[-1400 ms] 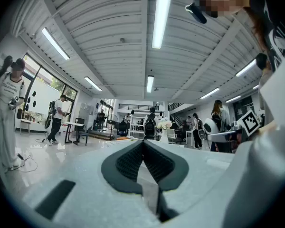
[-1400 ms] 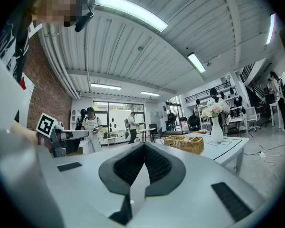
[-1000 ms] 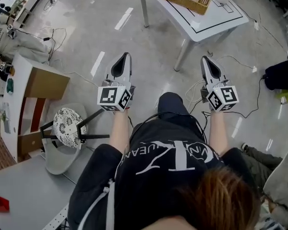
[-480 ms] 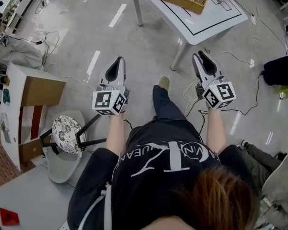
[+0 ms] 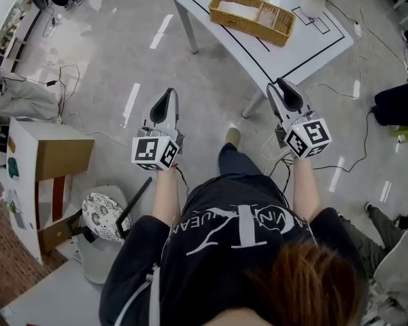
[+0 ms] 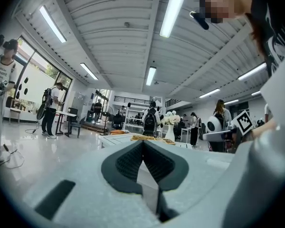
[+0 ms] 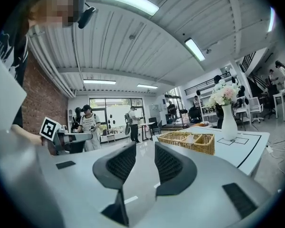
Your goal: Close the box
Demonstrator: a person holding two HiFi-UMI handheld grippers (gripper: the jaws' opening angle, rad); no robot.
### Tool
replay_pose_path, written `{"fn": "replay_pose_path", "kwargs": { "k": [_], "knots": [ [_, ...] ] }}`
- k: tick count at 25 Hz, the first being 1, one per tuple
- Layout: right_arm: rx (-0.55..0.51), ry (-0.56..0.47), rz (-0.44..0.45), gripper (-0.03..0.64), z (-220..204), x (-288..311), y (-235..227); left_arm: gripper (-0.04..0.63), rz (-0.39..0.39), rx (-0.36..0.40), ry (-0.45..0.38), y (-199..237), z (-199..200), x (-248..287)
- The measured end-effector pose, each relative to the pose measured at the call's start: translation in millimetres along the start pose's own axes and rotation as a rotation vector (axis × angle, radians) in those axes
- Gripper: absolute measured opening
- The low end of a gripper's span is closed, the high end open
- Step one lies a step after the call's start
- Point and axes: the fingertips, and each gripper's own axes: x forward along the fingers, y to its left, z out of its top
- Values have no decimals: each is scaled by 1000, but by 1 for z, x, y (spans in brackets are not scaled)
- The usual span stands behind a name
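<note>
Wicker box [image 5: 253, 14]: sitting on white table [image 5: 313, 43] near vase [image 5: 313, 4], well ahead of both grippers, showing fuller in head view than before.
Left gripper [image 5: 167, 100]: jaws staying pressed together, empty.
Right gripper [image 5: 283, 90]: jaws just been opening, standing spread, nothing between.

White table [image 5: 313, 38], upper centre, top marked with black lines. Vase of flowers [image 5: 314, 3] stands near its upper right corner. Patterned round stool [image 5: 102, 216], lower left. White dash marking [image 5: 131, 104] on grey floor, left of centre. Dark bag [image 5: 398, 104], right edge.
</note>
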Motion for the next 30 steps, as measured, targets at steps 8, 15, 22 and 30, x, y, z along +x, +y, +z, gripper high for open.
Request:
{"fn": "replay_pose_path", "kwargs": {
  "k": [8,15,22,30],
  "knots": [
    [-36,69,5,106,13,64,-52,9,-32,-12,0,22,10,92],
    [-53,94,19,106,22,107,-86,9,-56,-11,-10,34,18,156],
    [-70,137,22,106,24,134,-114,9,-70,-27,0,40,9,198],
    [-38,153,2,106,32,168,-136,9,-86,-28,23,62,10,242]
  ]
}}
